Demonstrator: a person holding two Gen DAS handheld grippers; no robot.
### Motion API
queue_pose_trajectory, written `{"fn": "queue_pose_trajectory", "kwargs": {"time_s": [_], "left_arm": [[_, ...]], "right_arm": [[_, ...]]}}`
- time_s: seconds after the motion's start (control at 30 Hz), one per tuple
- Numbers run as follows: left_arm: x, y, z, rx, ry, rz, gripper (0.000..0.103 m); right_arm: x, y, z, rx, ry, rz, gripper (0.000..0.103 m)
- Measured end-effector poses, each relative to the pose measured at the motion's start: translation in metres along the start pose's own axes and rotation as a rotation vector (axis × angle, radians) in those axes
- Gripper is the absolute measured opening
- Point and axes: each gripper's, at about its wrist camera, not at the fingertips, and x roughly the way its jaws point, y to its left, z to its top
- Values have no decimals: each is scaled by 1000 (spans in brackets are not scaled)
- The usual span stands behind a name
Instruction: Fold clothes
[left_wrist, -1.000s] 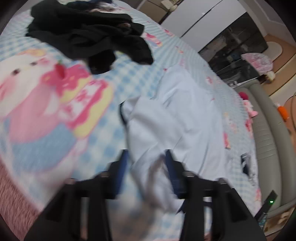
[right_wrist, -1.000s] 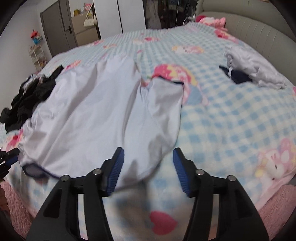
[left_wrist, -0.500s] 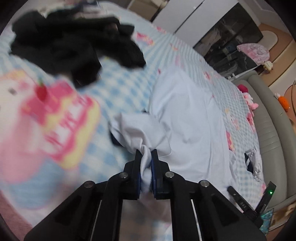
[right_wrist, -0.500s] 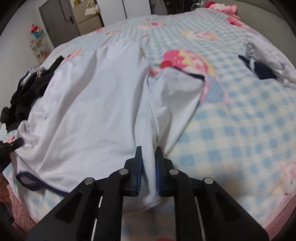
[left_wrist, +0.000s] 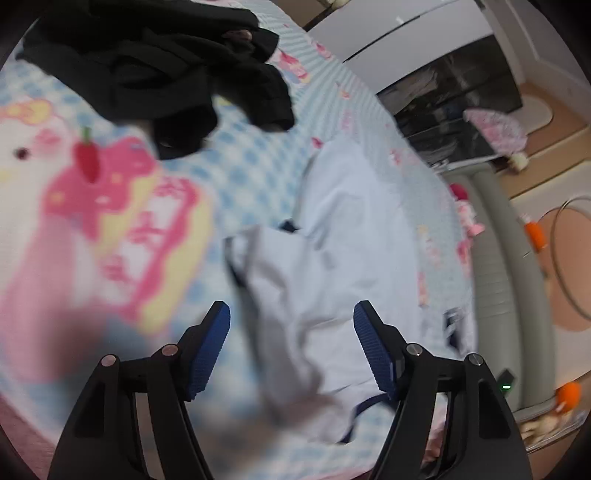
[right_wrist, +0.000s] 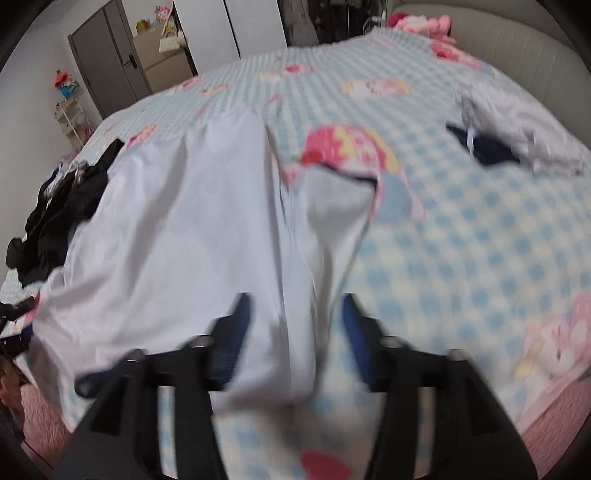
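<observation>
While both jaws gape, white shirt (right_wrist: 192, 229) lies lengthwise away across bed (right_wrist: 461, 236).

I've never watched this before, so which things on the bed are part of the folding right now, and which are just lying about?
In the job:
white shirt
left gripper, open
right gripper, open

Lying about:
black clothes pile
grey and navy garment
pink plush toy

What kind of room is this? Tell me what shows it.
Most likely a bedroom. A bed with a blue checked cartoon blanket and a padded headboard fills the view, white wardrobe doors stand behind it, and clothes lie on the bed: a white shirt and a black pile.
</observation>
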Motion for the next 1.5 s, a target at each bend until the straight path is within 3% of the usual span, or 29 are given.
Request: {"fn": "queue_pose_trajectory", "kwargs": {"time_s": [0.07, 0.1, 0.13, 0.17, 0.2, 0.23, 0.3, 0.4, 0.5, 0.6, 0.63, 0.67, 0.7, 0.73, 0.77, 0.8, 0.93, 1.0, 1.03, 1.1, 1.13, 1.17, 1.2, 1.37, 1.5], "left_arm": [[16, -3, -3, -3, 29, 28, 73], [24, -3, -6, 1, 47, 77, 71], [33, -3, -9, 5, 66, 126, 45], [35, -3, -13, 19, 70, 169, 9], [37, -3, -16, 34, 74, 210, 7], [30, -5, -19, 45, 51, 220, 7], [11, -10, -22, 81, -7, 265, 5], [-15, -8, -21, 100, -52, 340, 5], [-25, -7, -16, 142, -32, 349, 6], [-36, -19, 1, 162, -101, 369, 8], [-40, -22, 8, 161, -127, 365, 14], [-45, -26, 15, 160, -151, 359, 29], [-40, -32, 26, 164, -143, 296, 42], [-26, -39, 38, 178, -107, 250, 63], [-12, -45, 50, 193, -72, 205, 64], [7, -52, 60, 215, -50, 214, 64], [86, -67, 96, 272, 30, 247, 64], [120, -65, 110, 256, 74, 263, 64], [132, -64, 113, 238, 105, 258, 61], [151, -71, 110, 261, 150, 242, 31], [158, -78, 107, 293, 163, 237, 6], [157, -88, 99, 336, 167, 235, 6], [156, -98, 92, 380, 171, 233, 6], [143, -137, 46, 575, 207, 222, 6], [130, -140, 14, 647, 270, 222, 6]], "right_arm": [[20, 5, 10, -24, 47, -11, 68], [33, 6, 12, -27, 85, -19, 69], [45, 7, 14, -28, 121, -25, 70], [58, 7, 13, -26, 150, -24, 70], [69, 6, 12, -21, 173, -18, 66], [72, 4, 11, -3, 177, 8, 45], [67, -1, 10, 43, 168, 75, 15], [39, 5, 8, -18, 105, 17, 9], [22, 5, 2, -17, 100, -10, 11], [5, -1, 3, -1, 56, -89, 24], [-4, -5, 7, 20, 28, -98, 32], [-14, -10, 12, 45, -5, -103, 34], [-21, -13, 21, 61, -43, -96, 36], [-22, -9, 33, 43, -65, -83, 43], [-22, -6, 44, 24, -86, -70, 50], [-19, -1, 55, -1, -98, -54, 61], [39, 30, 92, -104, -24, -2, 63], [73, 45, 109, -138, 22, 5, 63], [91, 50, 116, -151, 44, -2, 63], [128, 50, 123, -158, 121, -37, 64], [146, 50, 124, -158, 174, -31, 44], [157, 50, 123, -151, 223, 5, 25], [161, 52, 121, -151, 245, 30, 13], [137, 49, 95, -210, 255, 26, 7], [112, 46, 72, -264, 251, 6, 7]]}}
